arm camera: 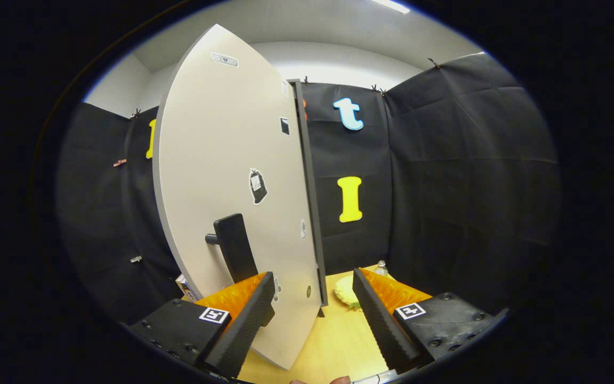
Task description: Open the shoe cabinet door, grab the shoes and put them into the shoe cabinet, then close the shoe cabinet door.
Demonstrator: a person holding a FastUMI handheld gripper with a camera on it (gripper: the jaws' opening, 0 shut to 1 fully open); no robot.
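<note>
My gripper (313, 290) has its fingers spread wide and nothing clamped between them. The free edge of the shoe cabinet door (221, 176) sits in the gap, closer to the left finger (243, 325), which lies against or just in front of the door's face; I cannot tell if it touches. The right finger (379, 320) stands clear of the door.

The door is pale, swung toward me and seen nearly edge-on, rising from 6 o'clock up to 12 o'clock ahead of the fingers. Its dark handle (235, 248) juts from the face at about 11 o'clock from the left fingertip, just above it.

Past the door's edge, at 1 o'clock between the fingers, a pale yellowish thing (347, 292) lies on the wooden floor (333, 341); it is too small for me to name. A small bottle (381, 266) stands just behind it.
</note>
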